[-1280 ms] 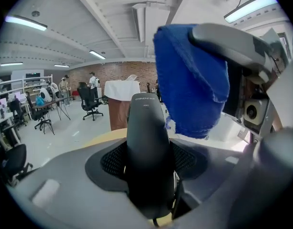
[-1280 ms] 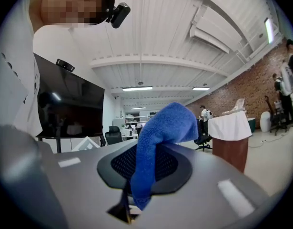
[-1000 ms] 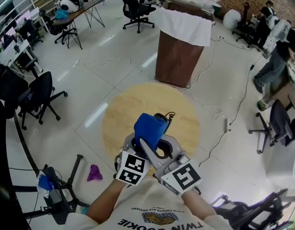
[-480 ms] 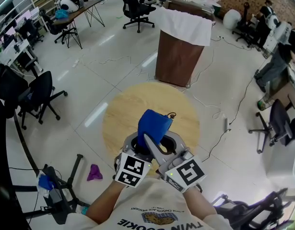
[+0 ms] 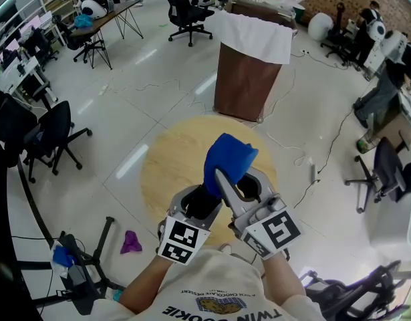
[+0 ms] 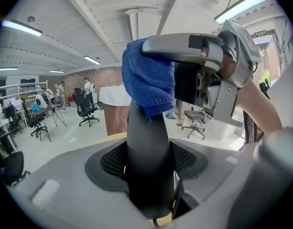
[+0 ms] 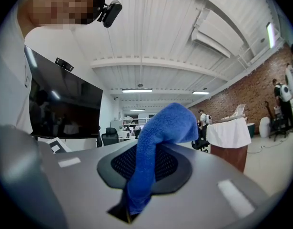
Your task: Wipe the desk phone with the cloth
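Note:
Above the round wooden table my left gripper is shut on a black phone handset, which stands upright between its jaws. My right gripper is shut on a blue cloth. In the left gripper view the blue cloth is draped over the handset's upper end, with the right gripper lying across it. The right gripper view shows the blue cloth rising from between its jaws. I cannot see the rest of the phone.
A brown bin with a white liner stands beyond the table. Office chairs are at the left and back. A purple rag lies on the floor at the lower left. Cables trail to the right, where people stand.
My right gripper has carried the blue cloth up and to the right along the handset. The left gripper has shifted slightly right with the handset still in it.

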A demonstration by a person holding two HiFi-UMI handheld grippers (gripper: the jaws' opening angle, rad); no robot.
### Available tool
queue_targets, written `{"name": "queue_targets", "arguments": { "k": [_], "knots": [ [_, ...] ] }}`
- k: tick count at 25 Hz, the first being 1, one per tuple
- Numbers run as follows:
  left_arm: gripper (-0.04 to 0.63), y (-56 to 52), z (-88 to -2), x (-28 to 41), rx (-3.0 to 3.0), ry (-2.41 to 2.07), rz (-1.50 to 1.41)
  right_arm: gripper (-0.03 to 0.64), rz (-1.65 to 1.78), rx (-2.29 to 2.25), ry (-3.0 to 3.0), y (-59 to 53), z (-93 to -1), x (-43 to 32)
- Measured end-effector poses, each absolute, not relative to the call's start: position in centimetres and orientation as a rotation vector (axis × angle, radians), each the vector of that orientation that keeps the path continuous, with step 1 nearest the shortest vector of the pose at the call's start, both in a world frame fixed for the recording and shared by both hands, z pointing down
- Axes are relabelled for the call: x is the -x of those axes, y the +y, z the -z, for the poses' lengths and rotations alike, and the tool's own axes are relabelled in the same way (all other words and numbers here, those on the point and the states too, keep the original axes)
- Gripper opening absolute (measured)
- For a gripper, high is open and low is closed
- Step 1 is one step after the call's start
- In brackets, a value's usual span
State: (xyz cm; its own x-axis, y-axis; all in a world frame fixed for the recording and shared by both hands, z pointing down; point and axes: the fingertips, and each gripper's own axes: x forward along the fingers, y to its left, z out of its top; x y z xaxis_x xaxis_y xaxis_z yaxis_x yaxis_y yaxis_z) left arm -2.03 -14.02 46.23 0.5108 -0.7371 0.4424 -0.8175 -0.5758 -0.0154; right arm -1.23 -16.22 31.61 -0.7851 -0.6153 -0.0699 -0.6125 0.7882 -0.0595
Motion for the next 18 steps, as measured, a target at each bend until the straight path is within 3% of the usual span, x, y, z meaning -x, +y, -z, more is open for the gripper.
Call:
{"name": "queue_targets", "arguments": {
  "k": [18],
  "knots": [
    [0.256, -12.9, -44.7, 2.5, -2.573, -1.347, -0.569, 0.060, -0.169, 1.088, 2.790, -19.8, -26.3, -2.1]
  ]
}}
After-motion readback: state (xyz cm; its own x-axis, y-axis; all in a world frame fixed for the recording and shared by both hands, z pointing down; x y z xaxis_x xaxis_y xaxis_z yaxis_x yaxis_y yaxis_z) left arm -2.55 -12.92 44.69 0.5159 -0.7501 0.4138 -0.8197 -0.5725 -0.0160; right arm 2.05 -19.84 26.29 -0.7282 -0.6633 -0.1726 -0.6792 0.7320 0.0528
